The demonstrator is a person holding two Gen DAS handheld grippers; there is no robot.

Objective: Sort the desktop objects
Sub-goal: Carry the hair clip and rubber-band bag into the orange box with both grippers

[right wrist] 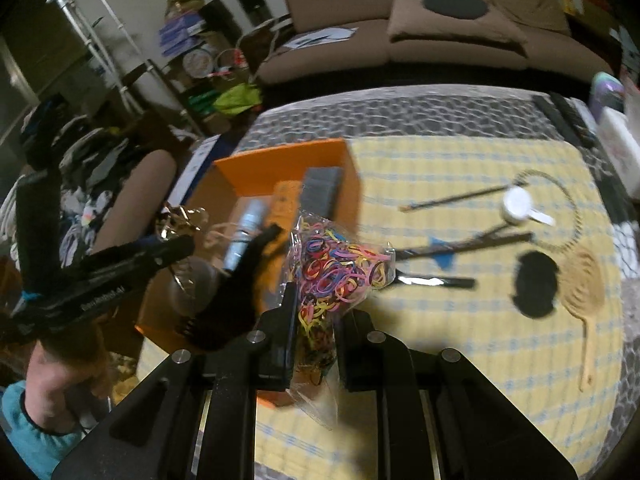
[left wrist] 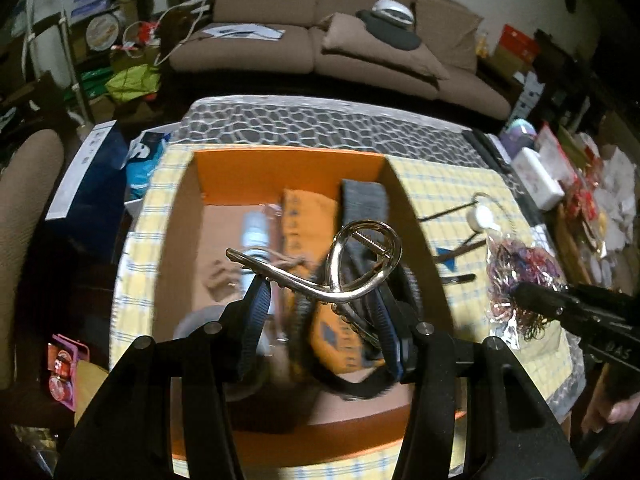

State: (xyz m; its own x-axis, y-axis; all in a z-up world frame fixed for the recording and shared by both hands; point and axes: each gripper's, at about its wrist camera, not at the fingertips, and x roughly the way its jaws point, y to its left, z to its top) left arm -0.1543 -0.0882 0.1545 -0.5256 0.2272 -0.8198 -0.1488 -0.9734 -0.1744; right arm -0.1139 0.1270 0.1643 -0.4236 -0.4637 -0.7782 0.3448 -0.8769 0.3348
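Box point(left wrist: 288, 168) at tablecloth's left edge already holds several items. Our left gripper point(left wrist: 320, 304) clamps gold hair claw point(left wrist: 340, 264) above it; right gripper point(right wrist: 316, 320) pinches rubber-band bag point(right wrist: 340, 268) (both undropped). Fan point(right wrist: 580, 284), pens point(right wrist: 436, 280) remain mid-cloth.

Both wrist views look steeply down, sharing the orange box point(left wrist: 288, 168).

Both tools are matte black plastic, their frames studded with round silver screws. The left gripper point(left wrist: 320, 300) has blue ribbed fingers point(left wrist: 258, 304); the right gripper point(right wrist: 316, 320) has plain black ones. White lettering (too blurred to read) runs along the side. A teal sleeve point(right wrist: 24, 424) covers one wrist.
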